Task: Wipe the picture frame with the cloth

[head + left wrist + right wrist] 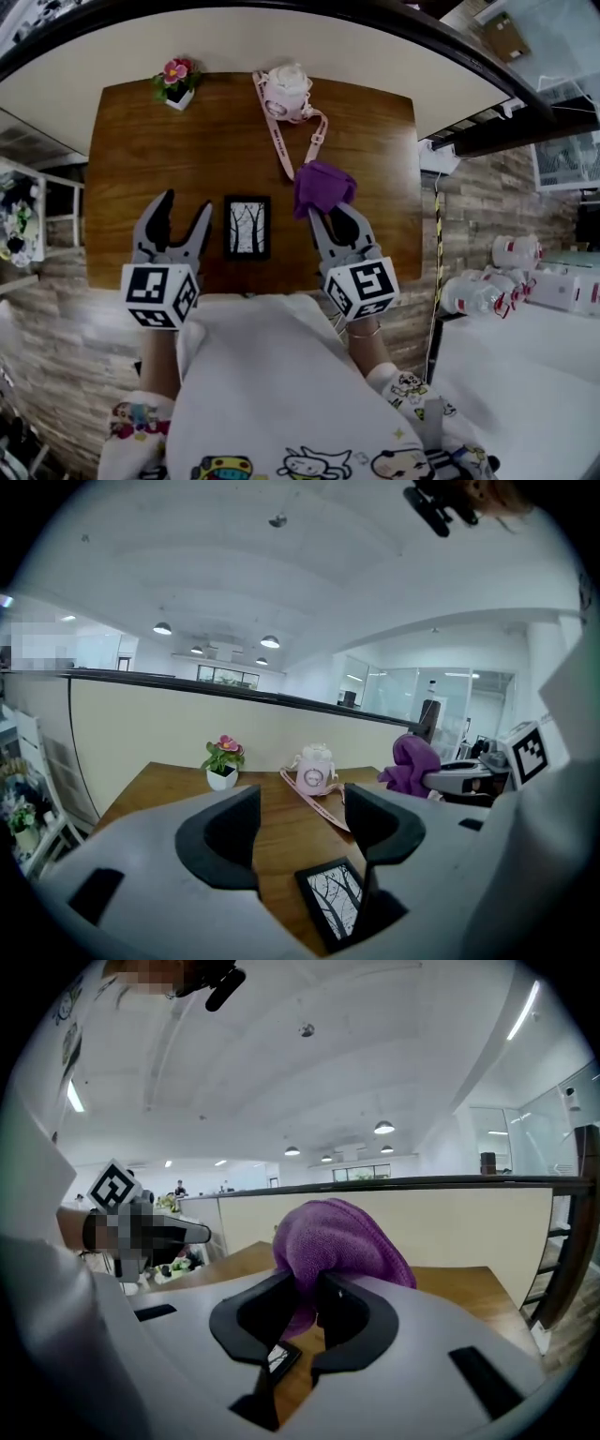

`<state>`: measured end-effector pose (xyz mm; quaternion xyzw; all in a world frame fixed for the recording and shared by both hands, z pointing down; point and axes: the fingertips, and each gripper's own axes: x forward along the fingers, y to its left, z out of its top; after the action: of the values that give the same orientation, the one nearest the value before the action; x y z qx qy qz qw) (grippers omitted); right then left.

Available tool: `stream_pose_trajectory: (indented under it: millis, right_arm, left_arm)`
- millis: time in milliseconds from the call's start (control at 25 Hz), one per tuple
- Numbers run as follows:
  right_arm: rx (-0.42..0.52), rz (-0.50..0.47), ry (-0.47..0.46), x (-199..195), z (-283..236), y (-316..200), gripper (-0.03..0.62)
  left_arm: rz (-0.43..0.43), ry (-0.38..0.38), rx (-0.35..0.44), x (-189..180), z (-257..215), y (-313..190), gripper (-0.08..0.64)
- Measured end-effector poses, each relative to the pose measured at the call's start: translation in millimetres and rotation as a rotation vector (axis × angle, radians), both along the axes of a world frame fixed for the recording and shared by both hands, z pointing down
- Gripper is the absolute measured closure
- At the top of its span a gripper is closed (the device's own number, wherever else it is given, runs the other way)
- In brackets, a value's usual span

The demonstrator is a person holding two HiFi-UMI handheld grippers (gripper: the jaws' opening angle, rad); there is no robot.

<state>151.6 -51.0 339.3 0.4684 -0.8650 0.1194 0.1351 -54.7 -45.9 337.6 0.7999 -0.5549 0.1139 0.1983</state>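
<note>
Black picture frame [247, 227] lay flat on the wooden table [375, 150], between our two grippers. We had the purple cloth [322, 187] clamped in the right gripper [330, 212], just beside the frame. Our left gripper [186, 202] stood spread and empty near the frame's other side.

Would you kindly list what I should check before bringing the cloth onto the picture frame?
1. Right gripper shut on the purple cloth: ok.
2. Left gripper open and empty: ok.
3. Picture frame flat on the table, uncovered: ok.
4. Cloth over the frame: not ok, it hangs to the frame's right.
5. Pink strap apart from the frame: ok.
</note>
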Motion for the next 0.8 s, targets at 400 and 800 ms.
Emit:
stream_pose_trajectory:
  millis: [400,800]
  right_arm:
    - [-0.028,-0.001,0.014,-17,6,0,0.541]
    - [-0.052,-0.003,0.038,-28,17,-4,0.541]
  left_arm:
    - [-0.012,0.017,-0.033,-19,10,4,0.302]
    - [0.045,0.03,-0.103,-13,35,3,0.302]
